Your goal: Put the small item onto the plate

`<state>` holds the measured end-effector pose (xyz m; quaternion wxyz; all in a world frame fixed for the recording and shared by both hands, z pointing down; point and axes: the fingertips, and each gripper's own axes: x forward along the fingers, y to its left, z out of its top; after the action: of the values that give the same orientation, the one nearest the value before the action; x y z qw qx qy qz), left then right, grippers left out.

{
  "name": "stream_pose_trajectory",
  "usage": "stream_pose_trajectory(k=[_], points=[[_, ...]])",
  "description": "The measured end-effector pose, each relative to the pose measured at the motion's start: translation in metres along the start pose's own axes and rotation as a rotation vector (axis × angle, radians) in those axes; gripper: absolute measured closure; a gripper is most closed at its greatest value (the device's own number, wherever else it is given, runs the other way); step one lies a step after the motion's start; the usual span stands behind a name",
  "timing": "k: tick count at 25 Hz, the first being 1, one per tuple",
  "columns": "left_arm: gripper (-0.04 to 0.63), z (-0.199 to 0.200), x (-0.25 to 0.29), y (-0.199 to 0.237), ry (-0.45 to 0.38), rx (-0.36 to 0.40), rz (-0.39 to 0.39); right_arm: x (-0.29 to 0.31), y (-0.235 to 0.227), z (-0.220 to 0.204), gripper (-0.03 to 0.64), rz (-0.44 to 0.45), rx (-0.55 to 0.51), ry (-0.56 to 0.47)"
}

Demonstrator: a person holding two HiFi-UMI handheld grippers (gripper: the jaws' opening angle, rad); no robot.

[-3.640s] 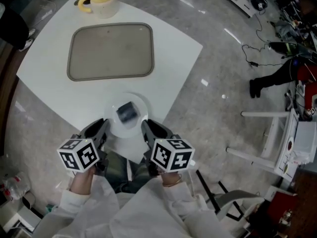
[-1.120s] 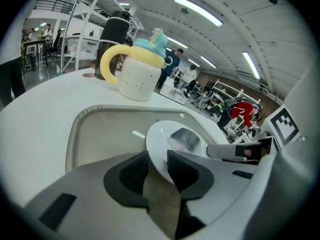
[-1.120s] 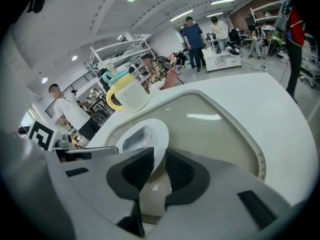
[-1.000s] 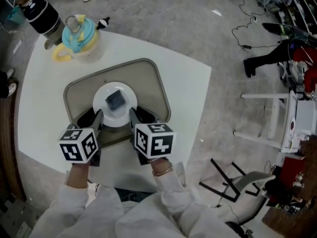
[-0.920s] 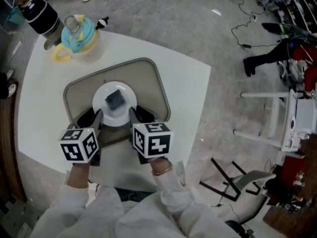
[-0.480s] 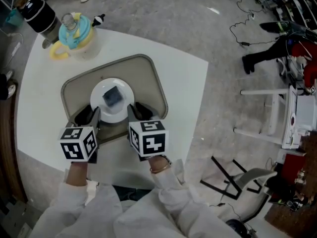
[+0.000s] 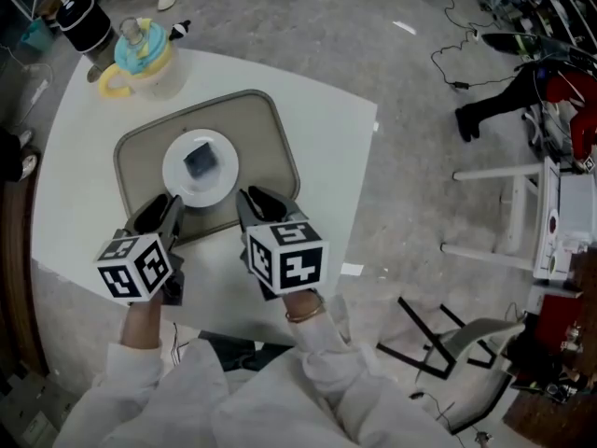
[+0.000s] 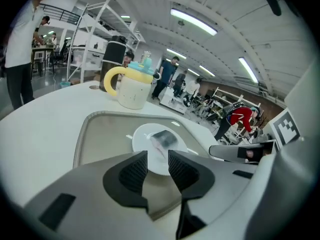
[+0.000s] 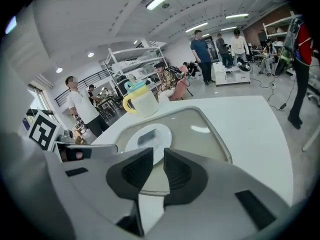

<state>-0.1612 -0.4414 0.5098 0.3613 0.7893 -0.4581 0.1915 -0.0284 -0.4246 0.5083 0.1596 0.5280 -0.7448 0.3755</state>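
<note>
Small item (image 7: 199,160) on plate (image 7: 187,190) in tray (image 7: 263,136); placement judged complete, hence left claw (image 7: 160,215), right claw (image 7: 257,205) just opened narrowly, empty.

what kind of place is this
Probably a robotics lab or workshop, not a home: white metal shelving, cables strewn on the grey floor, and several people standing about under long strip lights.

Ceiling strip lights (image 8: 194,22) shine evenly; gripper views bulge, dark at corners.
</note>
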Motion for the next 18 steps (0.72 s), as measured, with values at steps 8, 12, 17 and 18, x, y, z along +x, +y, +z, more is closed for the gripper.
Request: stream_pose_trajectory(k=[8, 12, 17, 18], points=[[0.482, -0.017, -0.046, -0.042, -0.078, -0.032, -0.017, -0.06, 0.018, 0.003, 0.569, 0.131, -0.04, -0.075], [0.483, -0.027, -0.066, -0.075, -0.134, -0.048, -0.046, -0.095, 0.029, -0.003, 0.575, 0.213, -0.071, -0.115], [0.485, -0.049, -0.089, -0.123, -0.175, -0.028, -0.08, -0.138, 0.041, -0.029, 0.583, 0.338, -0.096, -0.125], [0.486, -0.054, -0.092, -0.131, -0.182, -0.022, -0.085, -0.145, 0.042, -0.037, 0.584, 0.358, -0.101, -0.12]])
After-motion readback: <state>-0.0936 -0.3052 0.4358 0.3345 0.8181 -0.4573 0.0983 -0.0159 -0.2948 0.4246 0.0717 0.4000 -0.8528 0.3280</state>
